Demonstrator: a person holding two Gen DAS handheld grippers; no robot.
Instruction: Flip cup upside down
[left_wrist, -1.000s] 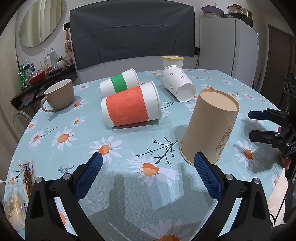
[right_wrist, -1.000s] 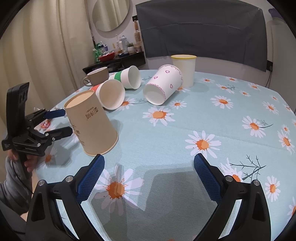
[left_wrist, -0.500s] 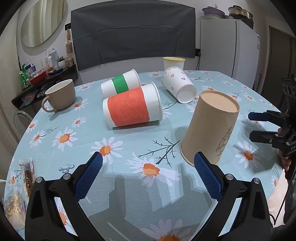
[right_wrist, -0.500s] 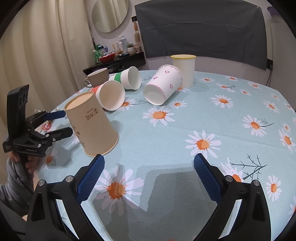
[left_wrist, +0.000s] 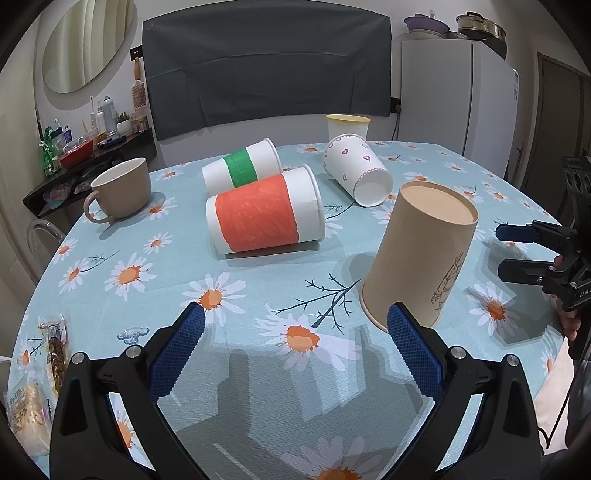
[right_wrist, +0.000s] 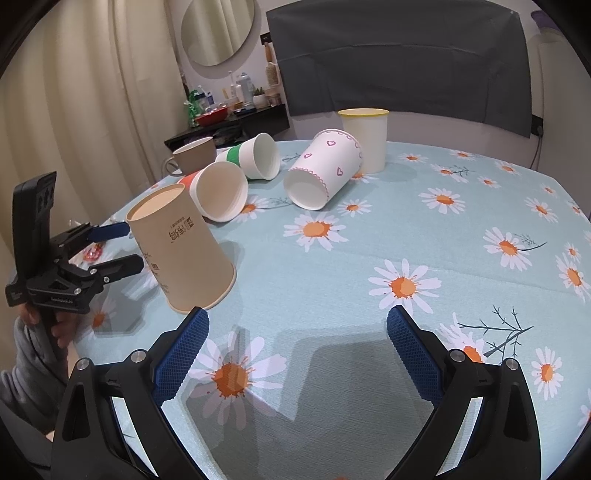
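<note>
On the daisy-print tablecloth (left_wrist: 177, 258), toward the near edge:

- Brown paper cup (left_wrist: 419, 254): stands mouth-down, base uppermost, leaning slightly. It is held by neither gripper.
- Left gripper (left_wrist: 295, 338): jaws spread wide, nothing between them, hovering over the near edge of the cloth. The brown paper cup sits just beyond and beside its right blue pad (left_wrist: 410, 350), outside the gap.
- Right gripper (right_wrist: 297, 341): jaws likewise wide apart and empty, over the near edge. In its own view the brown paper cup (right_wrist: 184, 247) stands just past its left pad (right_wrist: 181, 354), again outside the gap. Seen from the left wrist view, this gripper (left_wrist: 517, 249) is near the cup's right side, apart from it.

Toward the middle of the cloth, lying on their sides:
- Orange-banded cup (left_wrist: 264, 214), touching the green-banded cup (left_wrist: 242, 166) behind it.
- Heart-print cup (left_wrist: 356, 170), mouth toward the near edge.

Toward the far edge:
- Yellow-rimmed cup (right_wrist: 365, 138), upright, just behind the heart-print cup.

Toward the left edge:
- Beige mug (left_wrist: 122, 190), upright, handle toward the near edge.
- Wrapped snacks (left_wrist: 40, 365), at the near-left corner.
</note>
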